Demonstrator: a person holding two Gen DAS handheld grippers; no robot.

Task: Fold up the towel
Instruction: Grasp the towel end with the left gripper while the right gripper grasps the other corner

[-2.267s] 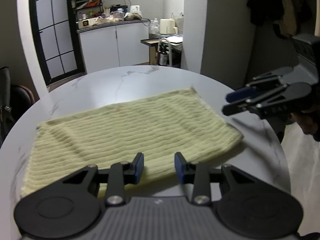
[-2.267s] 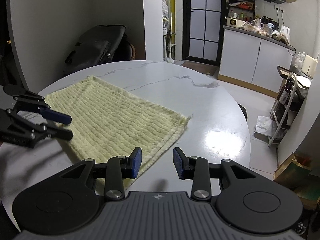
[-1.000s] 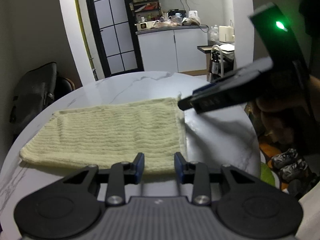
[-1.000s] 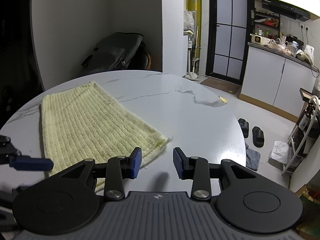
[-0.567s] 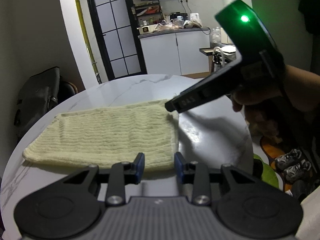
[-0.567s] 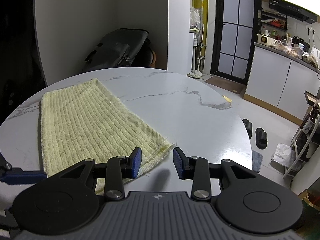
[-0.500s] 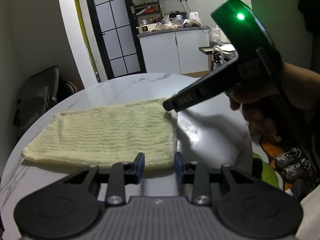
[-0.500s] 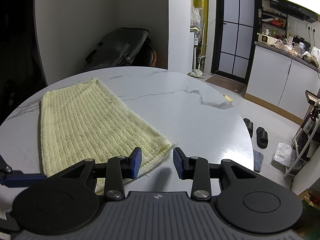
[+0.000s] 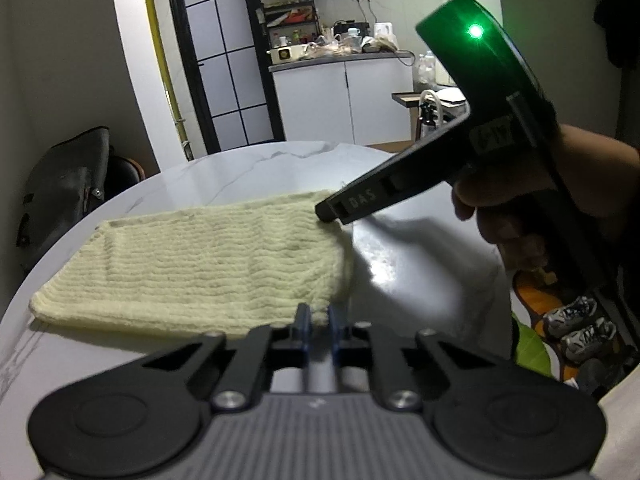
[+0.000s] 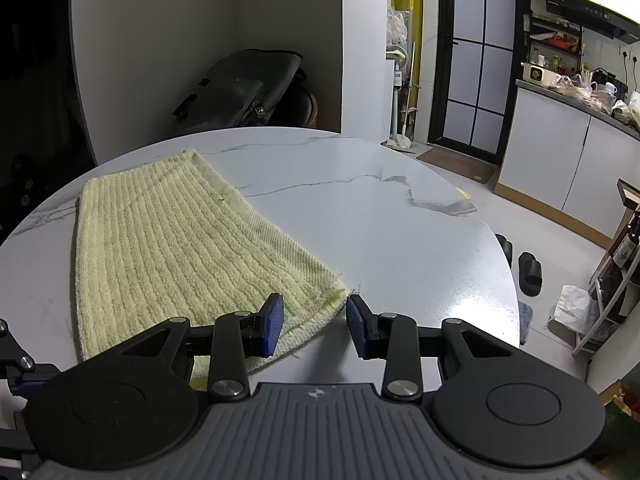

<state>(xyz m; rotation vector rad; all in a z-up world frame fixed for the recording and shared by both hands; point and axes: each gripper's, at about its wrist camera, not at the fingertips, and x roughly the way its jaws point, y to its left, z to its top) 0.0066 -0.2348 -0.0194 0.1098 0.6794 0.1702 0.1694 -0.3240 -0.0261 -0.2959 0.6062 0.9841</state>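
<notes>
A pale yellow ribbed towel (image 9: 208, 264) lies flat on the round white marble table (image 9: 400, 248). My left gripper (image 9: 318, 320) is shut on the towel's near right corner at the table's front. In the left wrist view my right gripper (image 9: 331, 216), held by a hand, touches down at the towel's far right corner. The right wrist view shows the right gripper (image 10: 316, 322) open, its blue pads (image 10: 274, 324) standing either side of that corner of the towel (image 10: 180, 248). The towel's left end rests on the table (image 10: 380, 220).
A black bag (image 9: 60, 184) sits on a chair past the table's left side, also in the right wrist view as the bag (image 10: 240, 92). Shoes (image 9: 580, 324) and slippers (image 10: 528, 268) lie on the floor to the right. Kitchen cabinets (image 10: 560, 168) stand behind.
My left gripper's fingers have come together on the towel's near right corner. The right gripper has dropped lower over the far right corner and stays open.
</notes>
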